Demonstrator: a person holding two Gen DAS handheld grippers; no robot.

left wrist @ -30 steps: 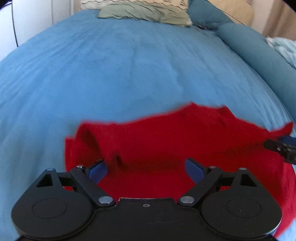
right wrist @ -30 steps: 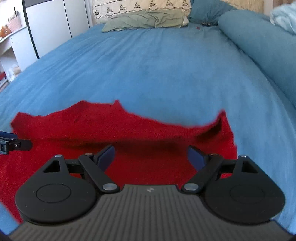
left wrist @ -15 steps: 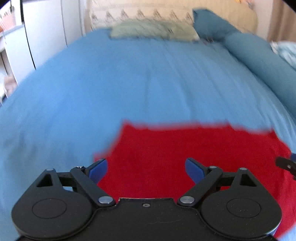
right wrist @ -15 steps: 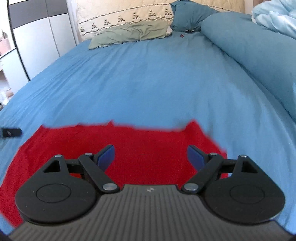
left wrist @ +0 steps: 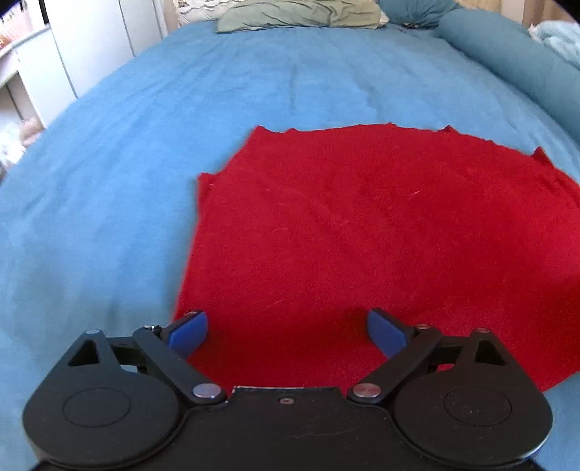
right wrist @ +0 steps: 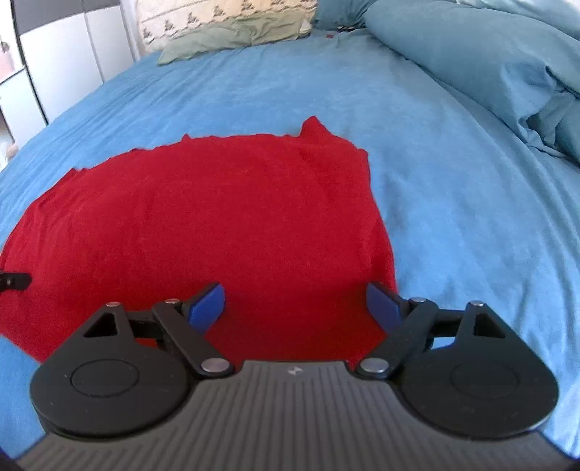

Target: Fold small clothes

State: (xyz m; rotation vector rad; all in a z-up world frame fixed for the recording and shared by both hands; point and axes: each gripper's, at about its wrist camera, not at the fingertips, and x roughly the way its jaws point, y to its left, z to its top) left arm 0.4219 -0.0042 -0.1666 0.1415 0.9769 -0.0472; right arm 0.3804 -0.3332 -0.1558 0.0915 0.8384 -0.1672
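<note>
A red knitted garment (left wrist: 362, 224) lies flat on the blue bedspread, folded, with a lower layer peeking out at its left edge. My left gripper (left wrist: 288, 331) is open over the garment's near left corner, nothing between its blue pads. In the right wrist view the same red garment (right wrist: 203, 217) spreads out flat, and my right gripper (right wrist: 295, 300) stands open above its near right corner, empty. A dark tip of the left gripper (right wrist: 14, 280) shows at the left border of the right wrist view.
The blue bedspread (left wrist: 253, 83) stretches far ahead. A green pillow (left wrist: 301, 14) and a patterned cream pillow (right wrist: 217, 18) lie at the head of the bed. A rolled blue duvet (right wrist: 471, 54) runs along the right side. White cupboards (left wrist: 90, 43) stand beyond the left edge.
The raised, draped red edge has been laid down and the garment now lies flat. Both grippers have drawn back toward the near corners and stay open.
</note>
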